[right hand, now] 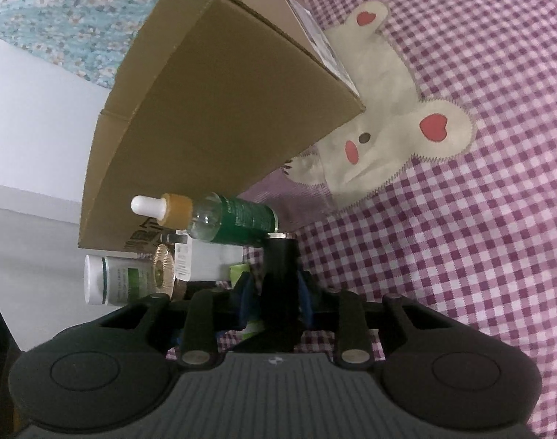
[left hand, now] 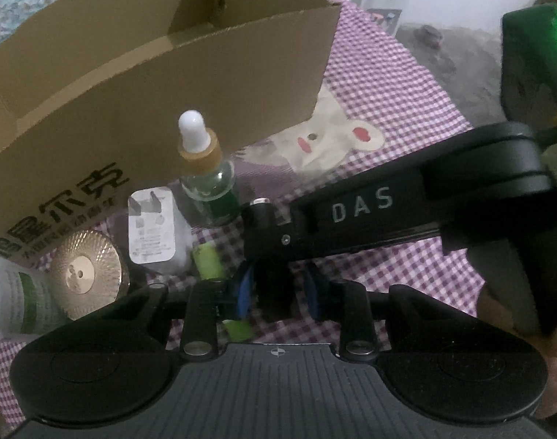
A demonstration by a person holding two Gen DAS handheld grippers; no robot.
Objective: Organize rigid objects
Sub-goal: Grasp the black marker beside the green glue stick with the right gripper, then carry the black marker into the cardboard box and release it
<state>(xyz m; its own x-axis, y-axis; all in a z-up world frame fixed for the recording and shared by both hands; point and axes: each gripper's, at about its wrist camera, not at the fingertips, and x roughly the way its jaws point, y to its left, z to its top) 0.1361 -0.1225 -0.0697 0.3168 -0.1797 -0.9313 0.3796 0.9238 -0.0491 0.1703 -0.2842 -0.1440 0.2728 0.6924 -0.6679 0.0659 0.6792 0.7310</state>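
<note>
Left wrist view: left claw [left hand: 278, 292] at 6 o'clock, blue pads drawn in close on the near end of a black tube [left hand: 260, 216] with a silver cap; the tube sits dead centre on the purple gingham cloth [left hand: 388, 109]. Right claw [left hand: 265, 234] reaches in from 3 o'clock and is clamped on the same tube just under the cap. Dropper bottle [left hand: 209, 183] stands upright just beyond the tube at 11 o'clock, close against the open cardboard box [left hand: 150, 73], which fills 10 to 12 o'clock. White charger plug [left hand: 154, 226], gold ribbed disc [left hand: 84, 274] and a white bottle with a green label [left hand: 18, 292] run out toward 9 o'clock. A small green piece [left hand: 209, 259] lies beside the left pad. Bear patch [left hand: 333, 142] at 1 o'clock. Right wrist view, camera rolled on its side: right claw [right hand: 274, 292] closed on the black tube [right hand: 280, 267], silver cap pointing to 12 o'clock. Dropper bottle [right hand: 227, 219] just past the cap toward 11 o'clock, box [right hand: 223, 109] behind it, white bottle [right hand: 110, 280] and gold disc [right hand: 164, 274] at 9 o'clock, bear patch [right hand: 380, 128] at 1 o'clock.
</note>
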